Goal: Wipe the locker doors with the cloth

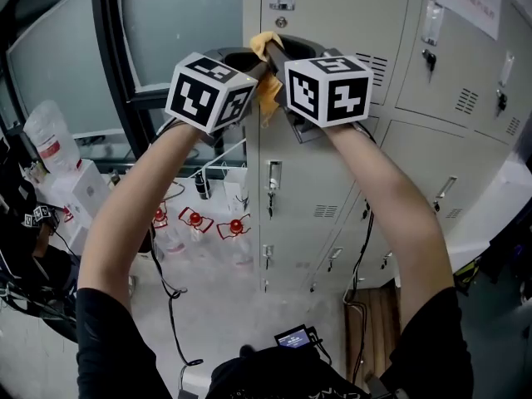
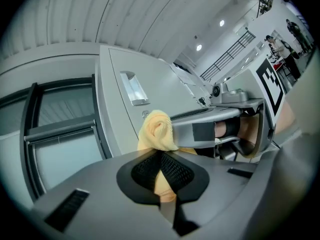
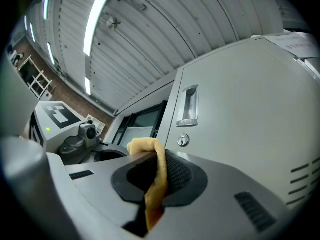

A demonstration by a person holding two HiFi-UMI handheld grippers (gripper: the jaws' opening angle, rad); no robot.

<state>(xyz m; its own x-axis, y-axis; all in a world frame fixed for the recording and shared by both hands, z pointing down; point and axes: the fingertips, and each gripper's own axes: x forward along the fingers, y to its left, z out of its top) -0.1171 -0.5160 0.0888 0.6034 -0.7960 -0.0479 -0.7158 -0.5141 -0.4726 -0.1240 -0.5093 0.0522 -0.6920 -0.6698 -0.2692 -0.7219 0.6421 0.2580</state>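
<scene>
Two grippers: the left gripper and right gripper are raised side by side, marker cubes towards the head camera, tips converging at the lockers.
Left gripper state: jaws clenched on the cloth, with a yellow fold bulging out past the tips.
Right gripper state: jaws clamped on the same cloth, a strip pinched between them and draped over the tip.
Cloth position: bunched between the two grippers at the left edge of the upper locker door, just under its keyhole lock; contact with the door cannot be told.
Door fittings: a recessed handle sits above the lock.
Surroundings: a dark-framed window stands left of the lockers.
</scene>
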